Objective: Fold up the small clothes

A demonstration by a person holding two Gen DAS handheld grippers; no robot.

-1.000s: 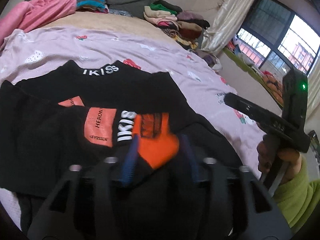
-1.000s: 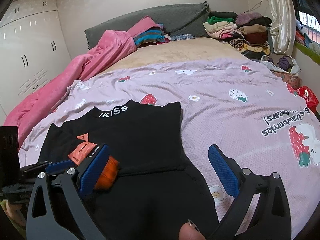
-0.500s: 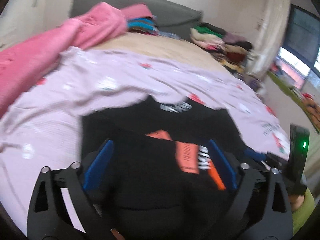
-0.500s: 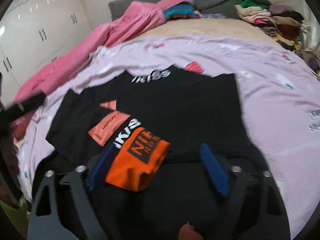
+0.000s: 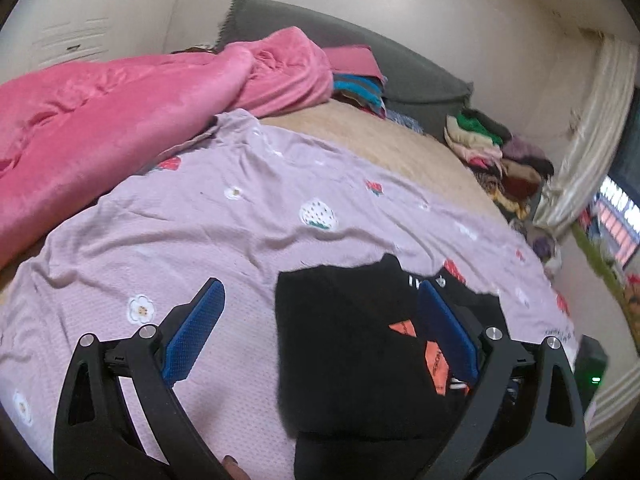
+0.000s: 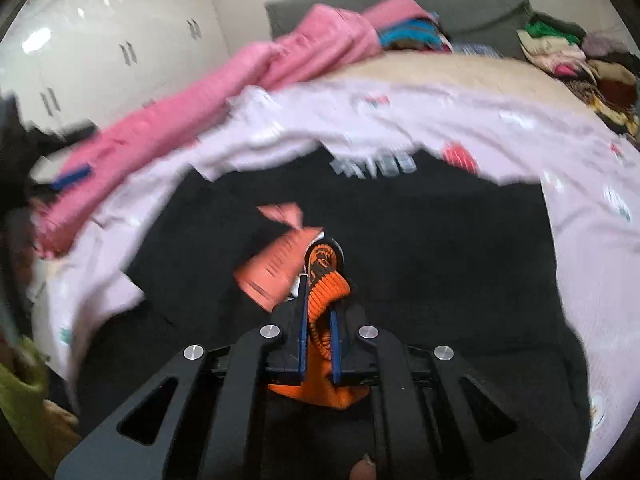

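Item: black top, flat on bed, 6 o'clock. Right claw clamps its orange cuff; left claw wide, empty. Risk: one-sided pull bunches the sleeve.

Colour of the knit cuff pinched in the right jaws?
Orange knit cuff; the right wrist view shows it best.
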